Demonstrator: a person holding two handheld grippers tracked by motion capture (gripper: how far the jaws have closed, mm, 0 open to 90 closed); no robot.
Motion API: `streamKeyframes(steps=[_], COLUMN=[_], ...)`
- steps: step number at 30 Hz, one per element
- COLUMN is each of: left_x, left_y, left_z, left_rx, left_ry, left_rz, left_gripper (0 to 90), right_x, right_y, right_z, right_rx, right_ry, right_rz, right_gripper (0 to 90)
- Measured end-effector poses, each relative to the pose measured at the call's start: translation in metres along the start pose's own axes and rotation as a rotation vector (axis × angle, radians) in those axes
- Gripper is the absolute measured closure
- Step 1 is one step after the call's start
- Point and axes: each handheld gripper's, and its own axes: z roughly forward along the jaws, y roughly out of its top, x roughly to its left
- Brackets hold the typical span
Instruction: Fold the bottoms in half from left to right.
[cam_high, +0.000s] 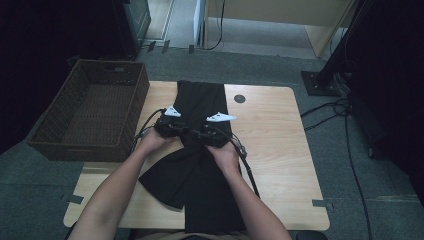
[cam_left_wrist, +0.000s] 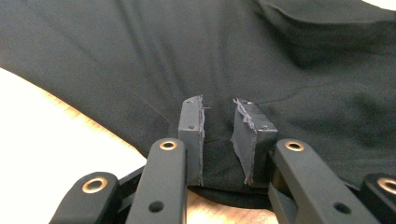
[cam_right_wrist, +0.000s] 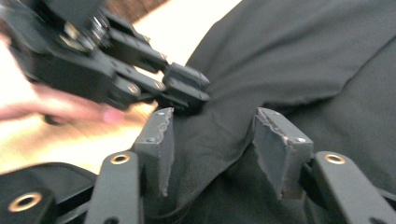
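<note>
A black garment (cam_high: 200, 175), perhaps trousers, lies along the middle of the wooden table (cam_high: 280, 145), with one part spread toward the front left. Both grippers meet over its middle, tips toward each other. My left gripper (cam_high: 175, 129) (cam_left_wrist: 219, 126) has its jaws a little apart, the pads (cam_left_wrist: 192, 130) low on the cloth (cam_left_wrist: 233, 56) with fabric in the gap. My right gripper (cam_high: 204, 134) (cam_right_wrist: 210, 140) stands wider, and a raised fold of the cloth (cam_right_wrist: 303, 56) lies loose between its pads (cam_right_wrist: 275, 144). In the right gripper view, the left gripper's fingertips (cam_right_wrist: 187, 88) touch the garment's edge.
A dark wicker basket (cam_high: 95, 110) stands at the table's left, partly over the edge. A round cable hole (cam_high: 239, 98) sits in the tabletop at the back. Cables (cam_high: 325, 107) and a black stand base (cam_high: 320, 80) lie on the carpet to the right.
</note>
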Motion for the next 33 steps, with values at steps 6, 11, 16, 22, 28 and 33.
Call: streamKeyframes(steps=[6, 11, 16, 22, 28, 33], left_x=[0.0, 0.001, -0.001, 0.005, 0.002, -0.004], left_y=[-0.001, -0.002, -0.001, 0.002, -0.003, -0.007], left_z=[0.0, 0.0, 0.0, -0.014, -0.016, -0.007], left_rx=[-0.01, -0.012, -0.014, -0.081, -0.039, 0.016], left_ry=[-0.003, -0.008, -0.023, -0.038, -0.049, -0.045], left_rz=[-0.008, -0.011, -0.019, -0.058, -0.004, 0.025], left_gripper=[72.5, 72.2, 66.7, 63.9, 66.8, 67.6], right_x=[-0.005, -0.01, -0.013, -0.017, -0.026, -0.031], right_y=[-0.016, -0.023, -0.015, -0.019, -0.023, -0.023], right_z=[0.012, 0.004, -0.016, -0.029, -0.041, -0.046], right_rx=[0.133, 0.137, 0.064, 0.049, 0.02, 0.006], right_ry=[-0.05, -0.048, -0.038, -0.051, -0.044, -0.047], right_rz=[-0.036, -0.064, -0.053, -0.047, -0.021, -0.011], right_gripper=[78.2, 90.0, 90.0, 90.0, 90.0, 90.0])
